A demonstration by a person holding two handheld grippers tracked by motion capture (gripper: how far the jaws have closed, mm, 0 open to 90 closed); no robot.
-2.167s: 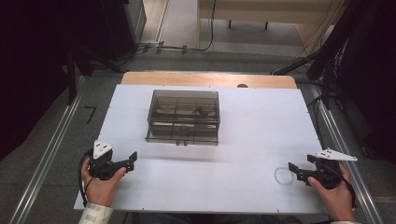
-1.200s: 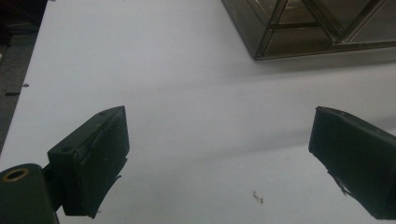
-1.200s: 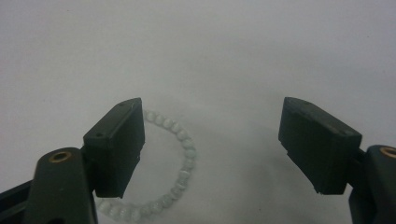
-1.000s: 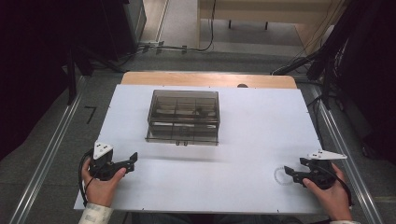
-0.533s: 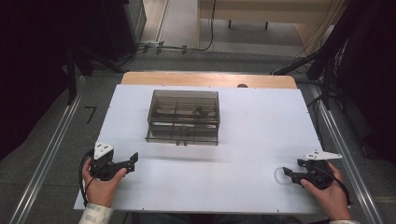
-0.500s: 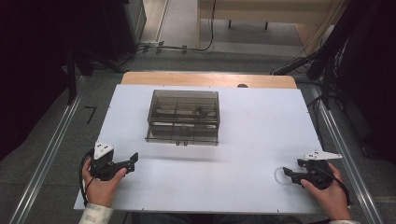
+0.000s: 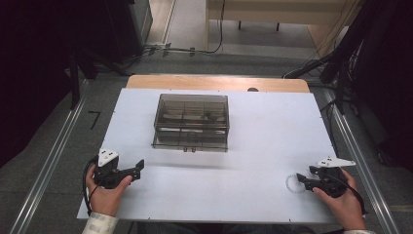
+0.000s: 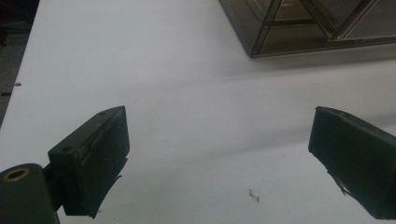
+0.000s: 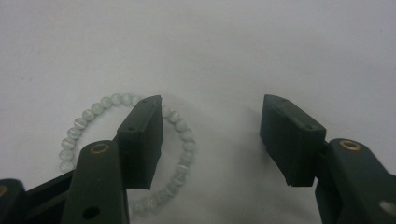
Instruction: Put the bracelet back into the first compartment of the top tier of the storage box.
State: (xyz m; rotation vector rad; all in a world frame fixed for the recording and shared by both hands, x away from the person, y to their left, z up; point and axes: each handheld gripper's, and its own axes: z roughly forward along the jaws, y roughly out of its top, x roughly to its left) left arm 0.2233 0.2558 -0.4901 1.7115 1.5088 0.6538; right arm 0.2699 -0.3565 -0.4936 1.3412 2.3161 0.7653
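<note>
Now your right hand-held gripper (image 9: 212, 140) is at the pale green beaded bracelet (image 9: 88, 116) lying flat on the white counter (image 7: 263, 131). Its jaws have just been closing but grip nothing: one jaw stands inside the ring, the other outside, with the near arc of beads between them. Your left hand-held gripper (image 8: 219, 154) is released over bare counter, with the smoky transparent plastic compartment box (image 7: 191, 122) ahead of it.

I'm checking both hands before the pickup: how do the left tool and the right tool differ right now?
The left tool gapes wide over bare table; the right tool stands narrower, its jaws just closing. The left tool has nothing near it; the right tool has one jaw inside the bead bracelet. Both hold nothing.
</note>
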